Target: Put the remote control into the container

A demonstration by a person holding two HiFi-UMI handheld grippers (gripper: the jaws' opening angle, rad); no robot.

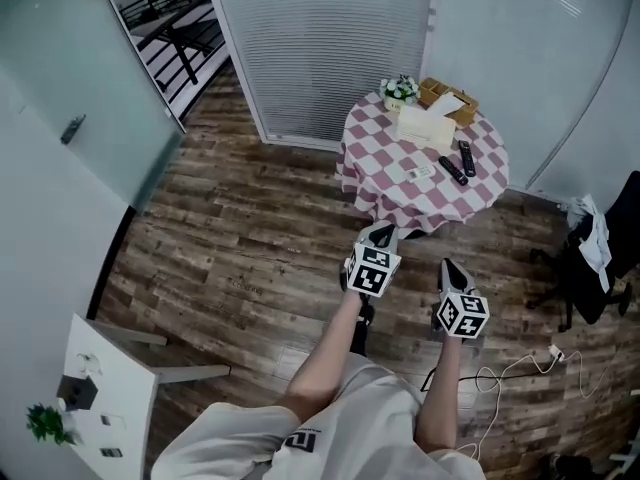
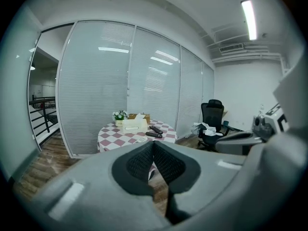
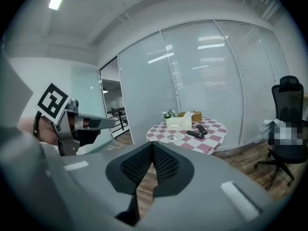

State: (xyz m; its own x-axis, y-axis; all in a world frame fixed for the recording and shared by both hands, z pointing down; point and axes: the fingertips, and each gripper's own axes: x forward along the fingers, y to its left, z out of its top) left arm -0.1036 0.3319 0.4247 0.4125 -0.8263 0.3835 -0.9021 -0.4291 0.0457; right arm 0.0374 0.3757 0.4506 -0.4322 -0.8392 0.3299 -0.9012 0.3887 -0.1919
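My left tool (image 1: 379, 234) is clenched on nothing, pads pressed flat together. My right tool (image 1: 446, 266) is the same (both empty, both aimed at the table). They hang side by side above the wooden floor (image 1: 240, 238), well short of the round table (image 1: 372, 182) with its pink-and-white checked cloth.

On that cloth, near the rim on my right, lie a black remote control (image 1: 452, 170) and a second black remote (image 1: 467, 158) just beside it. The container (image 1: 462, 98), a brown box, stands at the far edge, behind a white tissue box (image 1: 425, 126) and near a small pot of flowers (image 1: 400, 90).

The remotes lie so close together that closing on one may shove the other off the rim. Carrying one across, I could also clip the tissue box, which stands in the way. A loose cable (image 1: 500, 373) trails on the floor to my right (a snag for my foot).

A pale flat thing (image 1: 418, 173) on the cloth may be a third remote; it is too small to tell. Something pale sits in the container, but I cannot see how much room is left. Whether the black remotes touch, I cannot say.
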